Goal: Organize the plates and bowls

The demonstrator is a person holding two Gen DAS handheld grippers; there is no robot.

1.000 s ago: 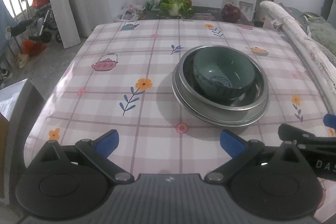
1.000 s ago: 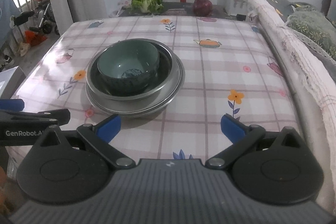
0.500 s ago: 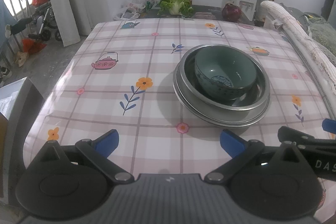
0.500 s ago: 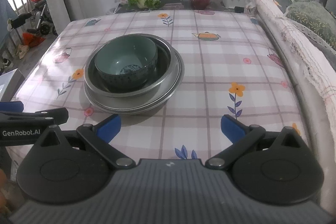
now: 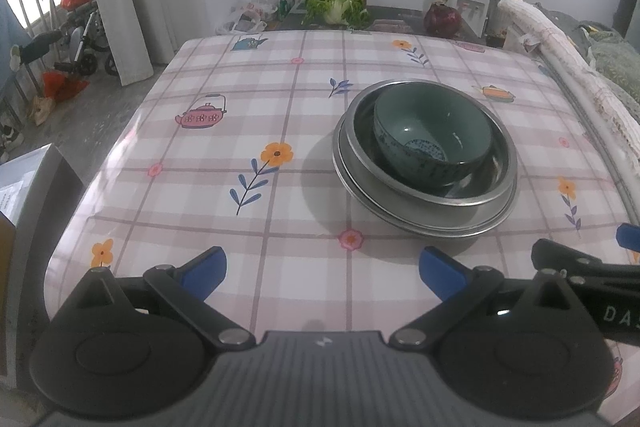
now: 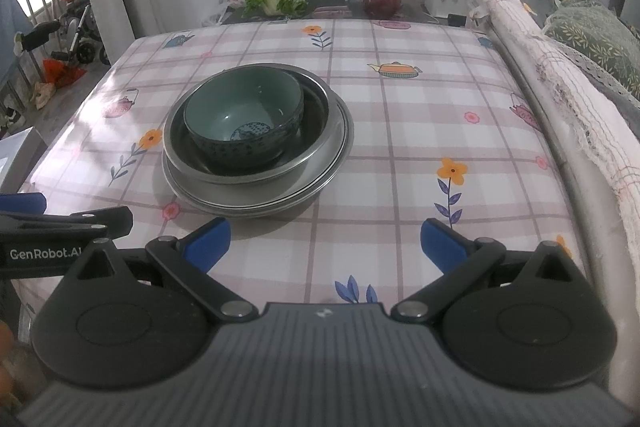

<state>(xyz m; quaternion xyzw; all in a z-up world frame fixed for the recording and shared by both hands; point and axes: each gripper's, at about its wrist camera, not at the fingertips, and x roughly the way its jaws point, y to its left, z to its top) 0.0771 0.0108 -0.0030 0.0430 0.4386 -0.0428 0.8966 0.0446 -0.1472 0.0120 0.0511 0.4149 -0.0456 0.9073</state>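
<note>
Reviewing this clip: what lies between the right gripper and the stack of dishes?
Only bare checked tablecloth, seen in the right wrist view. The open right gripper hangs short of the stack of dishes, whose near rim sits slightly to its left.

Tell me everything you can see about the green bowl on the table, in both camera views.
The green bowl is round and deep, apparently glazed ceramic, teal inside with a blue patterned patch at the bottom and a dark speckled outside. It stands upright and empty inside the metal bowl, toward its left side, which rests on stacked metal plates on the checked tablecloth. No gripper touches it.
</note>
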